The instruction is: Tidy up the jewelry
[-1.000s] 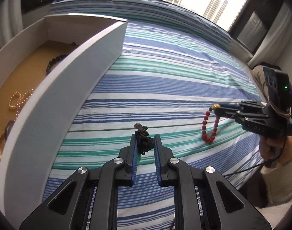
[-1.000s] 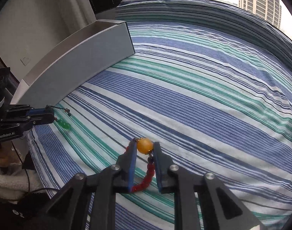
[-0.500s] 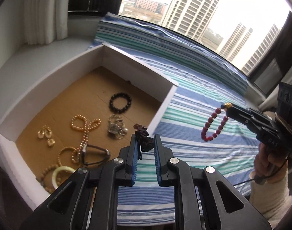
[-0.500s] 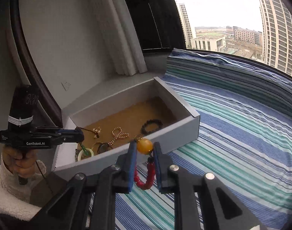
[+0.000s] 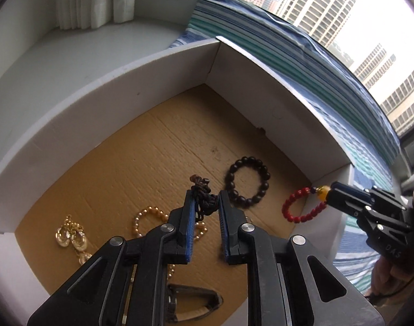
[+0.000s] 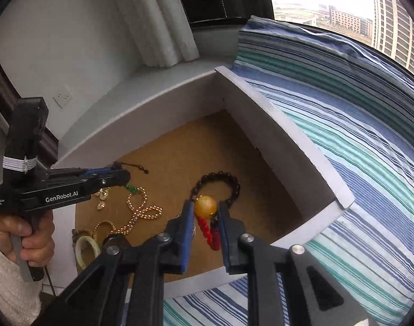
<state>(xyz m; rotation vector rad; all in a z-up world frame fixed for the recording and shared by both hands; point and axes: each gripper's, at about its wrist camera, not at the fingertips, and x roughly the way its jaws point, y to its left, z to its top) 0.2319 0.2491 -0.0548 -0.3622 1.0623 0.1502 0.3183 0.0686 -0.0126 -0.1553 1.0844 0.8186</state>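
My left gripper (image 5: 205, 203) is shut on a dark brown knotted cord (image 5: 202, 194) and holds it over the white box (image 5: 103, 103) with the cardboard floor. A green pendant (image 6: 132, 189) hangs below it in the right wrist view, where the left gripper (image 6: 122, 174) shows at the left. My right gripper (image 6: 205, 212) is shut on a red bead bracelet (image 6: 207, 229) by its amber bead (image 6: 205, 206), above the box's near wall. That bracelet (image 5: 302, 206) hangs from the right gripper (image 5: 330, 193) in the left wrist view.
In the box lie a dark bead bracelet (image 5: 247, 180), a gold bead chain (image 6: 141, 212), gold earrings (image 5: 71, 237), a pale jade bangle (image 6: 86, 248) and a dark-framed piece (image 5: 193, 303). The striped bedspread (image 6: 356, 135) lies right of the box. A white ledge and curtain (image 5: 92, 0) stand behind.
Both grippers have lifted their jewelry off the bedspread and moved over the box. The box interior now fills both views.
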